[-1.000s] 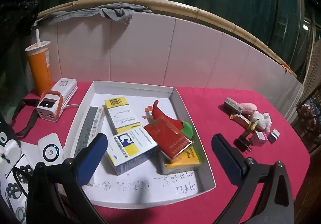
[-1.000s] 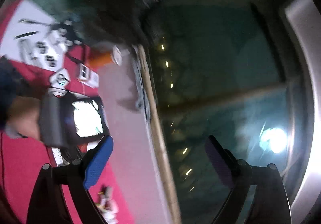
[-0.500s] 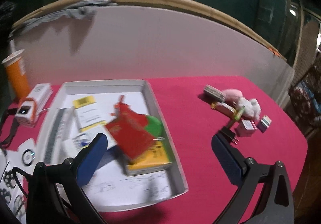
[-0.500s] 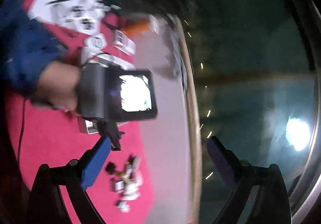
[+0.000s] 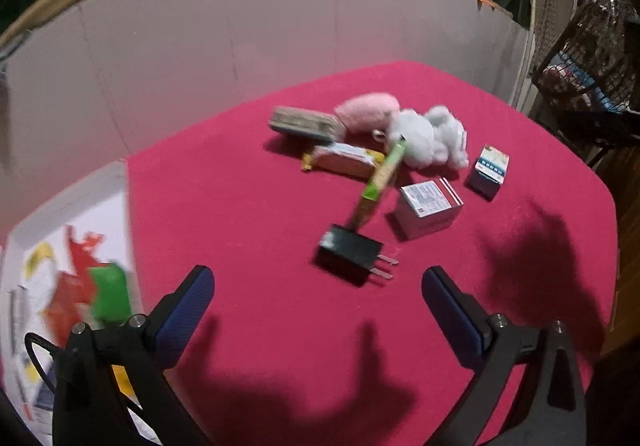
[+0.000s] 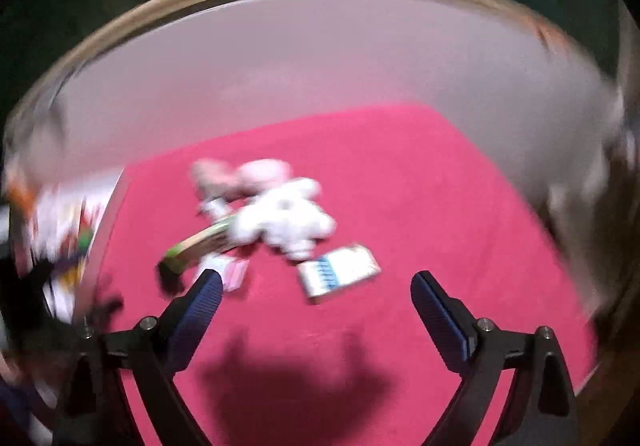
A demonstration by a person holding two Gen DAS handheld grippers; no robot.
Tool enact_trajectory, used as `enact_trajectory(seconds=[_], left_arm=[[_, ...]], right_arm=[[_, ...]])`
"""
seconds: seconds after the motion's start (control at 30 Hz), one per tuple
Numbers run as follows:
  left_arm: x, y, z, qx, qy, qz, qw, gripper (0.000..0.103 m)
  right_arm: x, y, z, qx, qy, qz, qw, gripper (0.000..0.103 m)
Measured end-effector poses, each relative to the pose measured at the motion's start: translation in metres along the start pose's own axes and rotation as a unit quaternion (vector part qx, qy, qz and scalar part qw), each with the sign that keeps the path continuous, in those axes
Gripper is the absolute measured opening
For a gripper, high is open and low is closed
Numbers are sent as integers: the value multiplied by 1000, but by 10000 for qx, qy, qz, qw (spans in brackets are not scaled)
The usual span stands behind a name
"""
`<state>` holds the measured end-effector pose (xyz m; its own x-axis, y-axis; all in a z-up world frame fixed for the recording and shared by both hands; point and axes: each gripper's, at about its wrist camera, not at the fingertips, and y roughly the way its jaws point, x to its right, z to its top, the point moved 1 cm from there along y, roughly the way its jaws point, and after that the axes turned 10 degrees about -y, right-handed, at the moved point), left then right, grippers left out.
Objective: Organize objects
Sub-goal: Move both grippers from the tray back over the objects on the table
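Observation:
A cluster of loose items lies on the red tablecloth [image 5: 260,214]: a black plug adapter [image 5: 351,253], a green stick box [image 5: 382,176], a white carton [image 5: 430,208], a small blue-and-white box [image 5: 490,169], a white plush [image 5: 430,136], a pink plush [image 5: 366,111], a yellow packet [image 5: 344,159] and a grey-green pack [image 5: 306,121]. My left gripper [image 5: 318,306] is open and empty, just short of the adapter. My right gripper [image 6: 316,300] is open and empty over the blue-and-white box [image 6: 340,272], near the white plush [image 6: 286,220]; that view is blurred.
A white tray [image 5: 120,182] with red, green and yellow items sits at the left; it also shows in the right wrist view [image 6: 106,222]. A white panel wall [image 5: 240,38] backs the table. A wire basket [image 5: 592,54] stands beyond the right edge.
Both grippers have swung right and down toward the loose cluster. The tray has slid to the left edge of the left view. The right view has turned from the window to the table.

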<state>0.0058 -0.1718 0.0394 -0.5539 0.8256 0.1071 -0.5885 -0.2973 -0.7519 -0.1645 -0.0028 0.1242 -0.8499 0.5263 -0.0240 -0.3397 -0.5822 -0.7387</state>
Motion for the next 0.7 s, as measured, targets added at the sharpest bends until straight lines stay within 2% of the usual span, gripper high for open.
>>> enact_trajectory(seconds=[0.07,0.2,0.37,0.5,0.53,0.57,0.6,0.67,0.7], left_arm=[[9,16,-1,-139,75,140,9998,103],[20,42,-1,-282,181,386,9987,103],[21,63,4,-509,104,379,9979,103],[14,67,4,-478,75,298,9984,103],[12,67,4,-448,63,272,9986,97],[12,66,4,-404,39,192,9990,83],[11,64,4,-399,-5,73,9992,76],[12,61,3,-324,37,111,9994,61],[13,60,2,-294,72,125,9995,61]], right_arm=[[25,15,-10,-5,319,67,9995,97],[41,47,-18,-120,618,305,9976,97],[28,76,-22,-187,412,479,9978,97],[22,90,-22,-287,217,487,9982,97],[21,93,-23,-293,193,457,9983,97],[21,95,-23,-282,208,447,9984,97],[23,97,-23,-268,248,453,9983,97],[25,103,-25,-276,316,483,9980,97],[25,105,-25,-285,334,488,9978,97]])
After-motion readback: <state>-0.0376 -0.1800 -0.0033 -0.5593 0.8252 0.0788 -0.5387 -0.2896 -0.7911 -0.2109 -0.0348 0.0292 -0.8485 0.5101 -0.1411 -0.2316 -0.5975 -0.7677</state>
